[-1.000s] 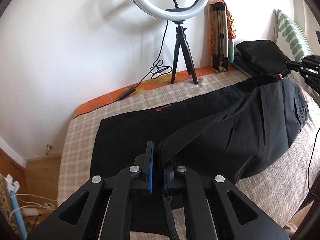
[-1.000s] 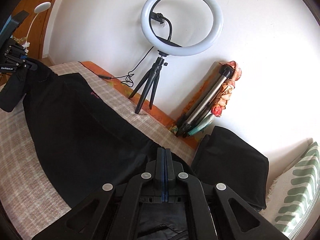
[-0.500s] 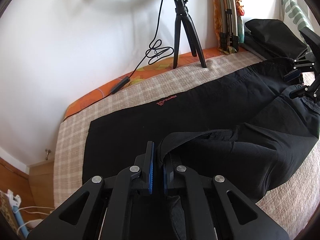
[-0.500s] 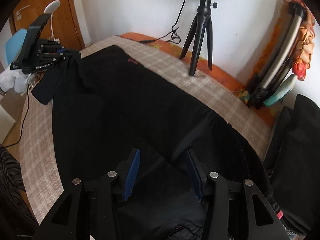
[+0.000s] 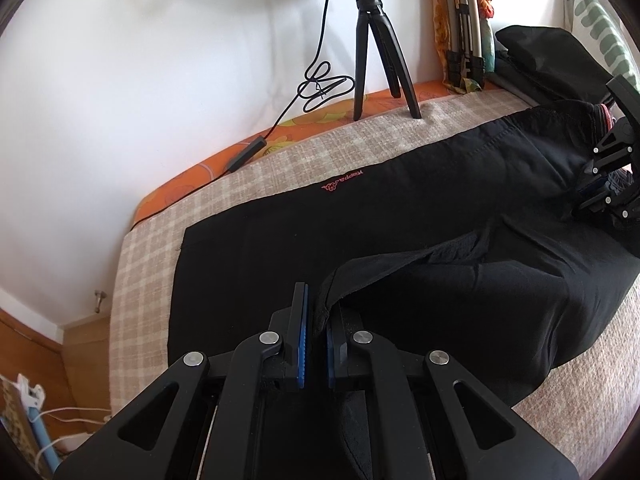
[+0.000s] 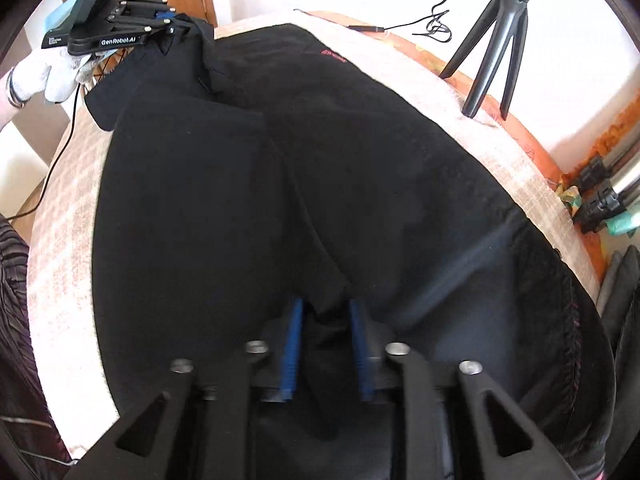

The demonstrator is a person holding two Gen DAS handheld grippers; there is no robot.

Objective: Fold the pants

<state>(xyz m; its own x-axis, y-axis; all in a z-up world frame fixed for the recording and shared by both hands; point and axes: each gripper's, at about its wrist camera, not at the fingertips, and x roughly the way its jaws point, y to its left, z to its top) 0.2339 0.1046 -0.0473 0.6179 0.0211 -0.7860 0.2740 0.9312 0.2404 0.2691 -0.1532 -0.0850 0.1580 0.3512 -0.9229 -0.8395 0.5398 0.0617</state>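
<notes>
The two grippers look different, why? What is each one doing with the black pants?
The left gripper is shut on the hem of one leg of the pants; the right gripper is open, its pads astride a ridge of cloth near the waist. The left gripper holds its cloth raised; the right gripper's cloth lies on the bed. Both have blue pads and black frames.

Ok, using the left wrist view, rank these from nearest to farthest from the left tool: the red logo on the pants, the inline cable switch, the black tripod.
1. Red logo: on the pants, just ahead of the left tool.
2. Inline cable switch: ahead-left, on the orange edge.
3. Black tripod: farthest, at the wall.
</notes>
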